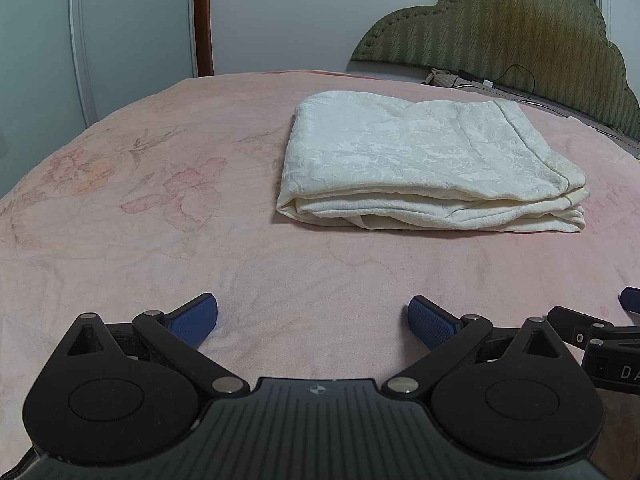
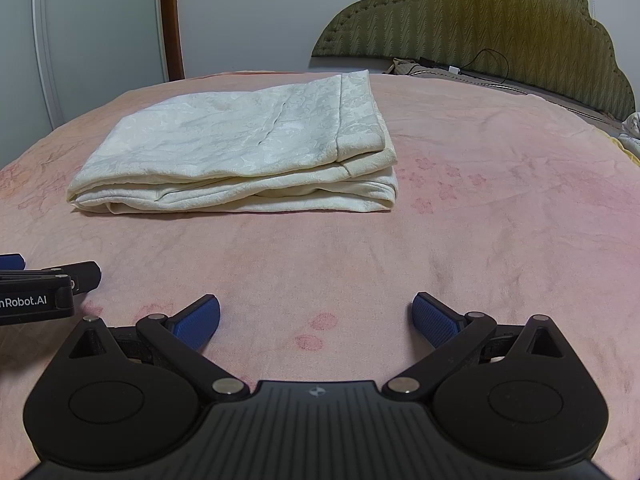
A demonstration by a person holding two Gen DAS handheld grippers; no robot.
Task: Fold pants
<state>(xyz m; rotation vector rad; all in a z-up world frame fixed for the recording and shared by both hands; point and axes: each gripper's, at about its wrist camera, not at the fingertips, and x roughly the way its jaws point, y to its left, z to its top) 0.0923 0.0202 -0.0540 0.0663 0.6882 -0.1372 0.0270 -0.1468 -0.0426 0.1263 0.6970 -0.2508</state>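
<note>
Pants: your cream patterned fabric pants [image 1: 432, 164] lie folded on the pink floral bedsheet [image 1: 160, 200].
Grippers: your left gripper [image 1: 313, 320] and right gripper [image 2: 316, 318] are both spread wide, holding nothing.

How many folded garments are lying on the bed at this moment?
1. A cream folded garment lies on the pink bedspread, ahead and to the right of the left gripper and ahead-left of the right gripper. Both grippers' jaws are open and empty.
</note>
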